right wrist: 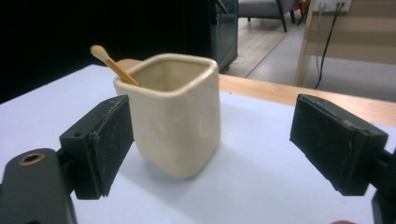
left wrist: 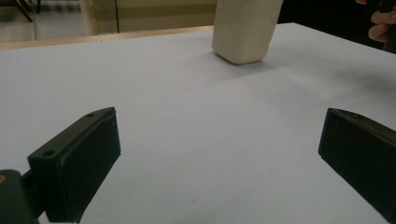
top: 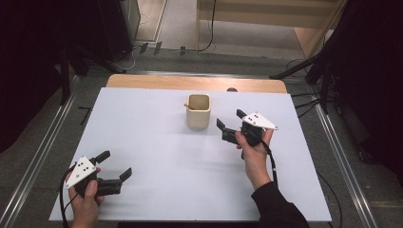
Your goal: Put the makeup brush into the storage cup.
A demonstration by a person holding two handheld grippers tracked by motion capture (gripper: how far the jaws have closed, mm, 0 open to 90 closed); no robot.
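the right hand-held gripper [top: 231,124], jaws spread wide, hovers just beside the cream square-sided ceramic cup [right wrist: 175,114] holding a thin wooden stick [right wrist: 113,64] mid-counter [top: 166,166]; likely an approach, next closing around it; the left hand-held gripper [top: 114,166], wide and empty, waits near the front edge.

Upright cream square cup [top: 198,111] holding wooden stick [right wrist: 113,65]

I find no readable text, label, brand, number or sign. Cream cup [top: 198,110] surface blank; white table cover [top: 157,156] blank; gripper plates carry only dots.
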